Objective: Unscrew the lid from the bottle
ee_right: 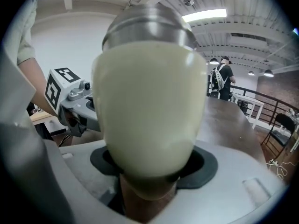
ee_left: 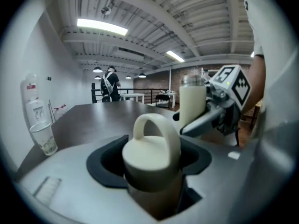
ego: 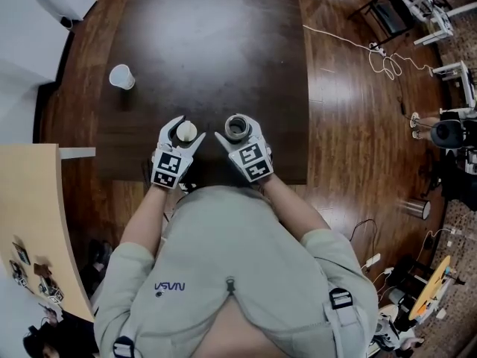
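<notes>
My left gripper (ego: 181,135) is shut on a cream lid (ego: 186,131) with a loop handle (ee_left: 154,125); the lid is off the bottle and stands upright between the jaws. My right gripper (ego: 238,130) is shut on the cream bottle (ego: 237,127), whose steel mouth is open and faces up. In the right gripper view the bottle (ee_right: 149,111) fills the middle, with its steel neck on top. Both grippers hang side by side over the near edge of the dark table (ego: 209,51), a short gap apart. The bottle (ee_left: 192,104) shows to the right in the left gripper view.
A clear plastic cup (ego: 121,76) stands on the table at the far left. A light wooden board (ego: 30,215) lies to my left. A black chair (ego: 391,10) and a white cable (ego: 384,58) are on the floor to the right. A person (ee_left: 110,84) stands far off.
</notes>
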Available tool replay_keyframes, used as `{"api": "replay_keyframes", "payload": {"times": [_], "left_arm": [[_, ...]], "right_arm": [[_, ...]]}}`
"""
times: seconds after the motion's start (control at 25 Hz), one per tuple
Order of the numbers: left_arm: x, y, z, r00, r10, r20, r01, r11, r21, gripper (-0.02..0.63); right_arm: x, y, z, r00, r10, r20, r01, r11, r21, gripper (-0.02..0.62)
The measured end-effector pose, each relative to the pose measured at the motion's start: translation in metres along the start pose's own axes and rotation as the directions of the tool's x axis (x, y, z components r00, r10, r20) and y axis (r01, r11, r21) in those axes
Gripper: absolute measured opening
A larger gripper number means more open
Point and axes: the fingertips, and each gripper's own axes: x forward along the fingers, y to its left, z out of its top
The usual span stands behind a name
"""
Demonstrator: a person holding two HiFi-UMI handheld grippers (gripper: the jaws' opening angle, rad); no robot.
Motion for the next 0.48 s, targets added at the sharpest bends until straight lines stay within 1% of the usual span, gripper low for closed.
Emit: {"api": "replay_keyframes", "payload": {"times": [0.16,0.32,0.4,0.48], "left_arm": [[0.016,-0.006,-0.027,0.997,-0.013,-0.082,0.015,1.000,0.024,0.289],[0.027,-0.007,-0.042,0.992,-0.007,-0.124,0.011,0.999,0.037,0.288],[0.031,-0.006,-0.058,0.988,0.000,-0.153,0.004,1.000,0.029,0.288],[0.033,-0.007,-0.064,0.986,0.002,-0.167,0.002,1.000,0.021,0.288]], "right_arm": [[0.004,0.000,-0.004,1.000,0.001,-0.002,0.000,1.000,0.009,0.300],[0.007,0.000,-0.007,1.000,0.002,-0.007,-0.002,1.000,0.010,0.301],[0.007,0.001,-0.011,1.000,0.010,-0.014,-0.010,1.000,0.001,0.301],[0.007,0.003,-0.015,1.000,0.019,-0.020,-0.019,1.000,-0.006,0.299]]}}
